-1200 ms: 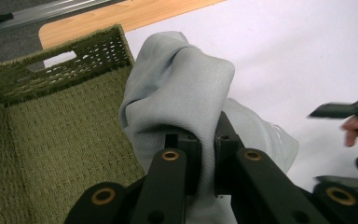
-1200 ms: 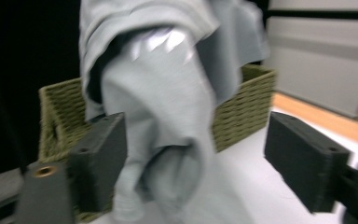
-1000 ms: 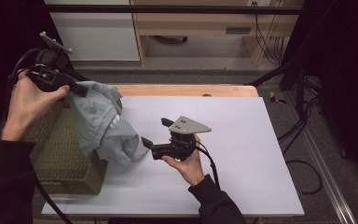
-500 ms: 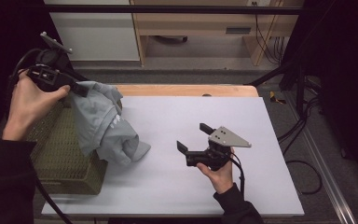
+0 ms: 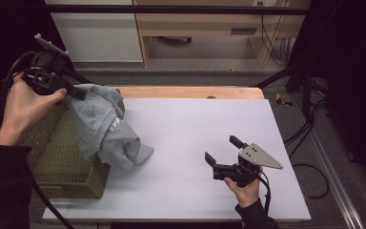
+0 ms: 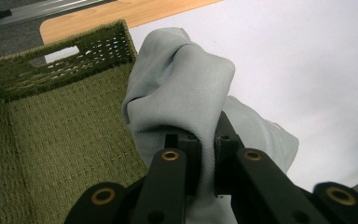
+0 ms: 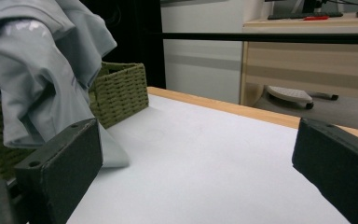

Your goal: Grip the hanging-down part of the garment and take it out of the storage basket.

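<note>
A grey garment hangs from my left gripper, which is shut on a fold of its cloth and held up over the near rim of an olive woven basket. In the left gripper view the jaws pinch the garment above the basket. The garment's lower end rests on the white table. My right gripper sits low at the front right, open, its jaws having just been opening with nothing between them. The right gripper view faces the garment and the basket.
A wooden strip runs along the table's far edge. Behind it stand a white cabinet and a wooden desk. Cables lie on the floor to the right, beside a dark stand.
My right gripper has moved right and toward the table's front, away from the garment, and its jaws stand wider. The left gripper keeps its hold in place.
</note>
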